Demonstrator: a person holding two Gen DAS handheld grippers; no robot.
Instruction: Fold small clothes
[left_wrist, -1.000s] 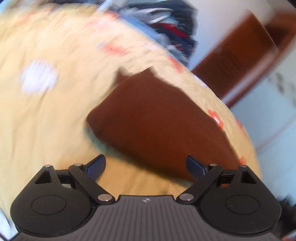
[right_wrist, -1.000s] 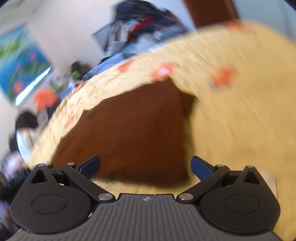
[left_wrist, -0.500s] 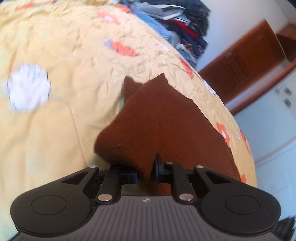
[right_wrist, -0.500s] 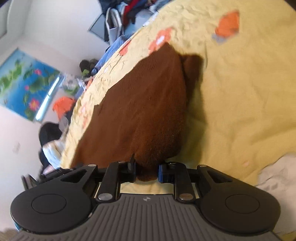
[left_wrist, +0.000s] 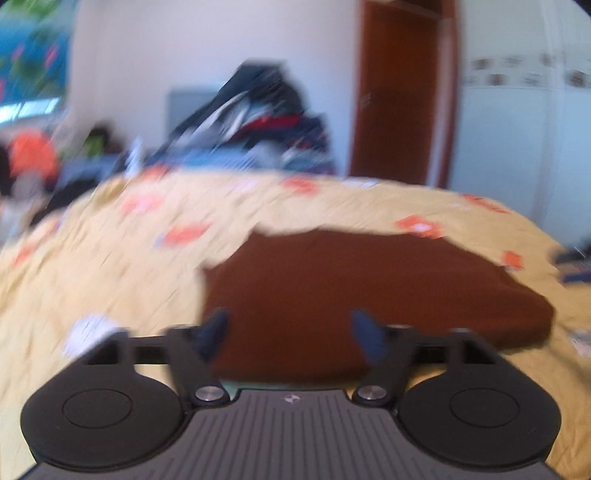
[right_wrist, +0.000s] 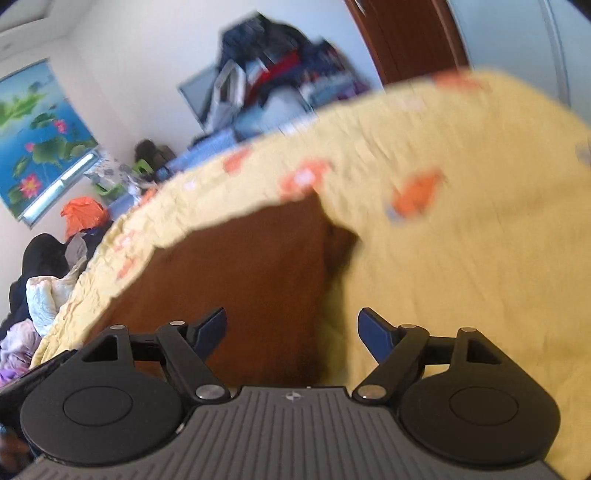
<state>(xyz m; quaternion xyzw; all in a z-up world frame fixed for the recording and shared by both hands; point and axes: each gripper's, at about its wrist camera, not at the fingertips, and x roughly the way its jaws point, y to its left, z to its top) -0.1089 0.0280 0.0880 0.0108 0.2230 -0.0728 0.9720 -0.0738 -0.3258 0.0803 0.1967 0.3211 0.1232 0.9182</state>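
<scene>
While your left gripper (left_wrist: 290, 334) and right gripper (right_wrist: 291, 330) both stand spread wide, grasping nothing, the brown garment (left_wrist: 369, 291) lies on the yellow bedspread (left_wrist: 110, 266) just ahead of them, apparently folded, though blur hides its edges; a clothes pile (right_wrist: 273, 77) sits beyond.

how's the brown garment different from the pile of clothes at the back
The brown garment is one plain colour; the pile of clothes mixes dark blue, red and white pieces. The garment lies flat on the yellow bedspread, close in front of both open grippers, left and right; the pile is heaped up, unsorted, beyond the bed's far edge. Both are fabric, and neither is being held.
</scene>
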